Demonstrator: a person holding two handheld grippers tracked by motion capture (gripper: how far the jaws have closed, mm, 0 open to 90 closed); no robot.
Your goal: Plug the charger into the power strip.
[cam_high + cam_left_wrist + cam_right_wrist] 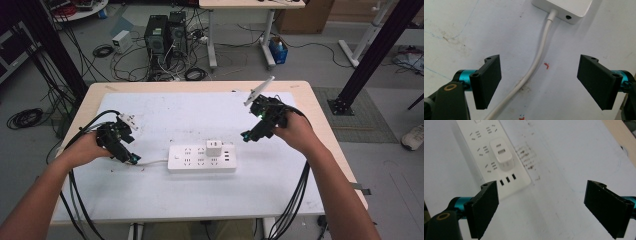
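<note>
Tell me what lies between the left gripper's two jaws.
In the left gripper view, the white cable of the power strip runs across the white mat between the open jaws, untouched by either, beside a small red mark.

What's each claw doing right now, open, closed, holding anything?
Left claw: open, empty, straddling the power strip's cable.
Right claw: open, empty, above the mat near the power strip.

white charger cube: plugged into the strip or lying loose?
Plugged in. The charger cube stands upright on the power strip, seated over a socket near the USB ports. Neither tool touches it.
</note>
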